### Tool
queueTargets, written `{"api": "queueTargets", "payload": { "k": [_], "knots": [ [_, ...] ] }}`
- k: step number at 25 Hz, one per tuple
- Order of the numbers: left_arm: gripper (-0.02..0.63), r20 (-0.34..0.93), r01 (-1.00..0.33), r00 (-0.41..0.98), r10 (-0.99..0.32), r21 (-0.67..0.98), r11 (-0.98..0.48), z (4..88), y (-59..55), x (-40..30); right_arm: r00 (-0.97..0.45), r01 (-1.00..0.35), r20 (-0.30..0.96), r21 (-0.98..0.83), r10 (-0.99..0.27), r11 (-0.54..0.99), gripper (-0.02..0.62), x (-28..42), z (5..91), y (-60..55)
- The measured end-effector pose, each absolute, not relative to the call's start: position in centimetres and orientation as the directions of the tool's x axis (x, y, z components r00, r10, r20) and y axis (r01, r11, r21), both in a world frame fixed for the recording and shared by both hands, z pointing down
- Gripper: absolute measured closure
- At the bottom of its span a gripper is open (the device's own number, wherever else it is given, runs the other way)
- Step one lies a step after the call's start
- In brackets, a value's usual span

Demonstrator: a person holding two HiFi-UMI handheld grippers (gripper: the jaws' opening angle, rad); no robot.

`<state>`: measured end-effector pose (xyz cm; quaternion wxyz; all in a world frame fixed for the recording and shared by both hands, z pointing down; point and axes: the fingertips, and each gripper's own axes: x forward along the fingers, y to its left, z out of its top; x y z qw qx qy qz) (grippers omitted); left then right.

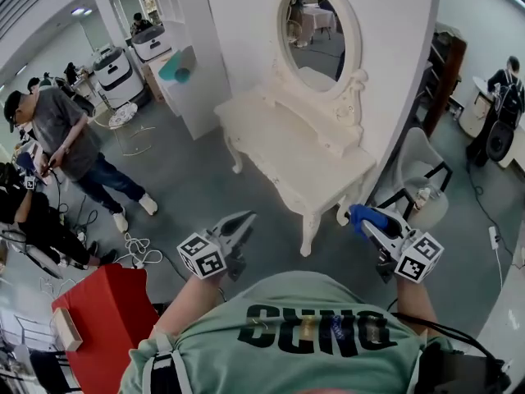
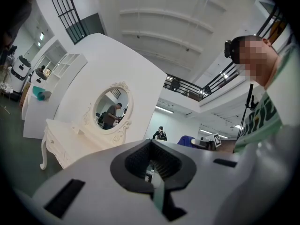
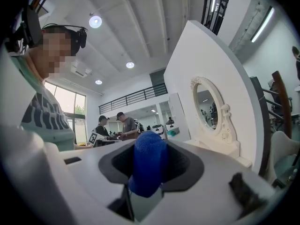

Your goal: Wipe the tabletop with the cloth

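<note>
A white dressing table (image 1: 271, 142) with an oval mirror (image 1: 310, 23) stands against a white wall panel, a step ahead of me; its top looks bare. My right gripper (image 1: 367, 218) is shut on a blue cloth (image 1: 366, 217), held low off the table's near right corner. The cloth (image 3: 147, 165) fills the gap between the jaws in the right gripper view. My left gripper (image 1: 239, 226) hangs shut and empty, short of the table's front left. The left gripper view shows the table (image 2: 61, 142) and mirror (image 2: 110, 109) at the left.
A red box (image 1: 102, 306) stands on the floor at my left. A person (image 1: 70, 146) stands further left with cables (image 1: 135, 249) on the floor nearby. A grey chair (image 1: 422, 179) sits right of the table. White shelving (image 1: 184, 64) stands behind.
</note>
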<state>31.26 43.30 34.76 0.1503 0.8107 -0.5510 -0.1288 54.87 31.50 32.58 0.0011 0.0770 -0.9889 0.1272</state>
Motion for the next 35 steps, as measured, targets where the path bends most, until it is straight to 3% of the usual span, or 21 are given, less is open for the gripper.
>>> {"api": "queueTargets", "payload": {
  "k": [12, 18, 29, 35],
  "knots": [
    [0.597, 0.014, -0.885, 0.264, -0.964, 0.401, -0.237, 36.5, 45.3, 29.1, -0.999, -0.032, 0.021, -0.293, -0.027, 0.955, 0.446, 49.7, 34.9, 30.2],
    [0.597, -0.006, -0.88, 0.252, -0.968, 0.414, -0.232, 37.9, 44.4, 20.4, -0.998, -0.035, 0.051, -0.255, -0.022, 0.966, 0.446, 40.9, 35.1, 28.4],
    [0.597, -0.031, -0.863, 0.349, -0.937, 0.379, -0.334, 36.1, 38.0, -1.9, -0.984, -0.178, 0.069, -0.227, -0.167, 0.958, 0.446, 22.0, 33.1, 22.7],
    [0.597, -0.03, -0.845, 0.383, -0.923, 0.393, -0.363, 37.2, 31.5, -6.8, -0.965, -0.248, 0.141, -0.238, -0.219, 0.939, 0.446, 17.8, 35.3, 17.0]
  ]
}}
